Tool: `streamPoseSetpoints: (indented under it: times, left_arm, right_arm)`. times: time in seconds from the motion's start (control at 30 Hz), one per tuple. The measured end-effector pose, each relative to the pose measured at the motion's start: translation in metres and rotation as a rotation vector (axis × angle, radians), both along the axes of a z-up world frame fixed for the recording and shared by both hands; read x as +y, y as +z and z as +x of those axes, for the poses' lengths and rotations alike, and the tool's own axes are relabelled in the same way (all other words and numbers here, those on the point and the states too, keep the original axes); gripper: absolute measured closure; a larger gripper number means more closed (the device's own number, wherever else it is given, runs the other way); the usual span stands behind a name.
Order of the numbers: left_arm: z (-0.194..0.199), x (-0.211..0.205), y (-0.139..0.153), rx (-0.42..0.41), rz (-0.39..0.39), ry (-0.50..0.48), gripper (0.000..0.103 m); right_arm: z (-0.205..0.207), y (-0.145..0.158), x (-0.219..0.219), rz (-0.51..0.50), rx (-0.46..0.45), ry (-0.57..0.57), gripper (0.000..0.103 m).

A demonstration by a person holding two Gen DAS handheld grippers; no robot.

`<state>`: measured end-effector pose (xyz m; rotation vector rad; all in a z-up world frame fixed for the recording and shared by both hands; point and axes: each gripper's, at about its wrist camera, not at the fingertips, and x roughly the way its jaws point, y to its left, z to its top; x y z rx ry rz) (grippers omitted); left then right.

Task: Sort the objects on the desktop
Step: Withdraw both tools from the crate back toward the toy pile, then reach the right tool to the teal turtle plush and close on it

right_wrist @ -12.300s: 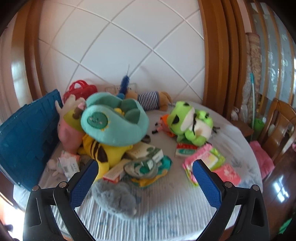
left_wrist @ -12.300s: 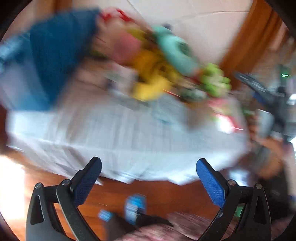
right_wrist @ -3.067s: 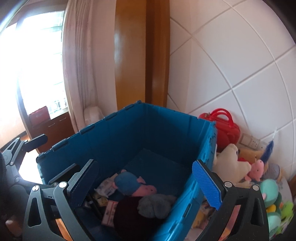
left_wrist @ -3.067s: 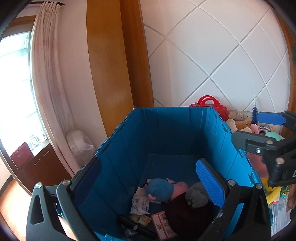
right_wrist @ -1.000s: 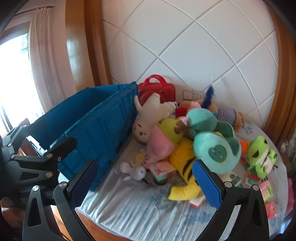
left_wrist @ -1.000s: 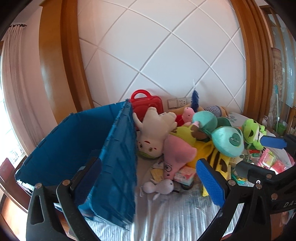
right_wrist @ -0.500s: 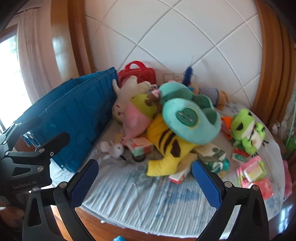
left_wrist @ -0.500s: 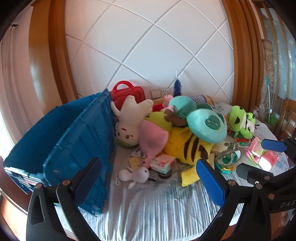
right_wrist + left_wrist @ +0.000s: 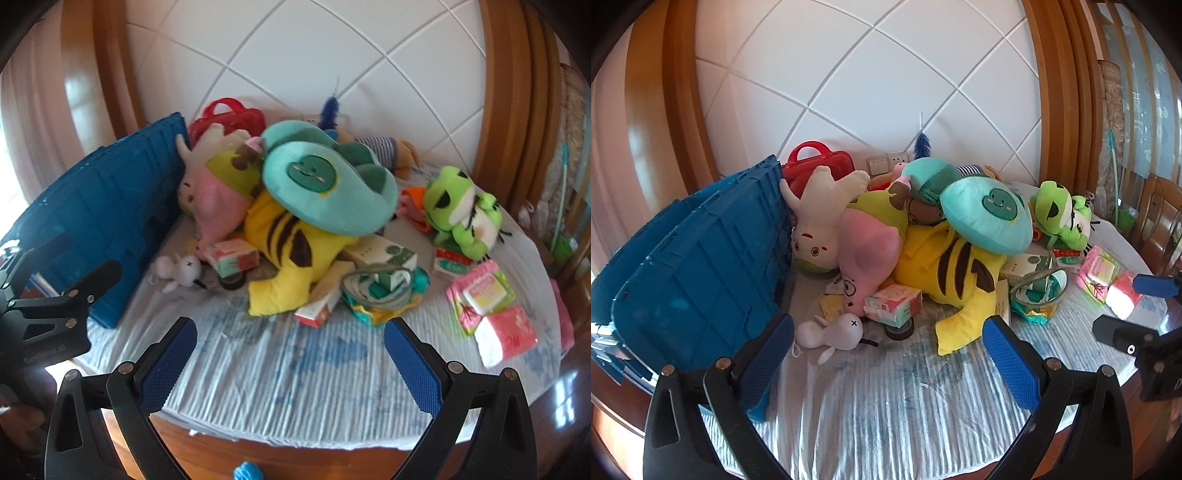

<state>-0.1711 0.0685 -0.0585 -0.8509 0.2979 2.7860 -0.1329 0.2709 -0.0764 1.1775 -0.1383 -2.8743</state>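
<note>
A heap of plush toys lies on the round table: a yellow striped plush [image 9: 955,273] [image 9: 291,243], a teal cushion [image 9: 986,218] [image 9: 325,184], a pink plush [image 9: 868,247], a white rabbit plush [image 9: 822,225], a small white bunny [image 9: 833,334] [image 9: 177,269] and a green frog [image 9: 1060,218] [image 9: 461,214]. A blue crate [image 9: 698,266] [image 9: 99,206] stands at the left. My left gripper [image 9: 886,365] is open and empty above the front of the table. My right gripper [image 9: 291,365] is open and empty over the near table edge.
Small boxes [image 9: 234,256], a white-green box [image 9: 384,253], a teal pouch [image 9: 380,291] and pink tissue packs [image 9: 506,334] lie on the striped cloth [image 9: 295,365]. A red toy case [image 9: 820,166] stands at the tiled wall. Wooden chairs [image 9: 1160,221] are at the right.
Both grippers have swung right from the blue crate toward the toy heap and drawn back a little. Both stay open and empty.
</note>
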Motion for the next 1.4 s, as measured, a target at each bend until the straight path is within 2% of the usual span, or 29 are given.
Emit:
streamPoseSetpoints:
  times: [0.23,0.47,0.6,0.7,0.87,0.97,1.1,1.23,1.4]
  left_arm:
    - [-0.021,-0.016,-0.008,-0.008,0.014,-0.029,0.000]
    - [-0.043,-0.020,-0.011,0.002,-0.006,-0.071,0.000]
    - [-0.054,-0.004,-0.017,-0.016,-0.011,-0.097,0.000]
    - [-0.059,0.014,-0.020,-0.008,-0.018,-0.119,0.000]
    - [-0.075,0.047,-0.024,-0.017,-0.013,-0.116,0.000]
    - [-0.085,0.065,-0.022,-0.016,-0.025,-0.097,0.000]
    - [-0.096,0.078,-0.017,-0.010,-0.024,-0.058,0.000]
    - [-0.105,0.079,-0.014,-0.007,-0.017,-0.014,0.000]
    - [-0.116,0.067,-0.018,-0.023,-0.015,0.035,0.000]
  right_arm:
    - [-0.009,-0.016,0.011,0.006,-0.011,-0.073,0.000]
    - [-0.020,-0.027,0.024,0.010,-0.003,-0.118,0.000]
    - [-0.019,-0.039,0.042,-0.019,-0.018,-0.155,0.000]
    - [-0.022,-0.049,0.061,-0.001,-0.042,-0.163,0.000]
    - [-0.042,-0.058,0.102,-0.013,-0.079,-0.176,0.000]
    - [-0.063,-0.052,0.116,-0.014,-0.069,-0.125,0.000]
    - [-0.094,-0.037,0.112,0.004,-0.030,0.013,0.000]
    - [-0.126,-0.022,0.089,0.061,0.020,0.157,0.000]
    - [-0.164,-0.017,0.053,0.136,0.034,0.294,0.000]
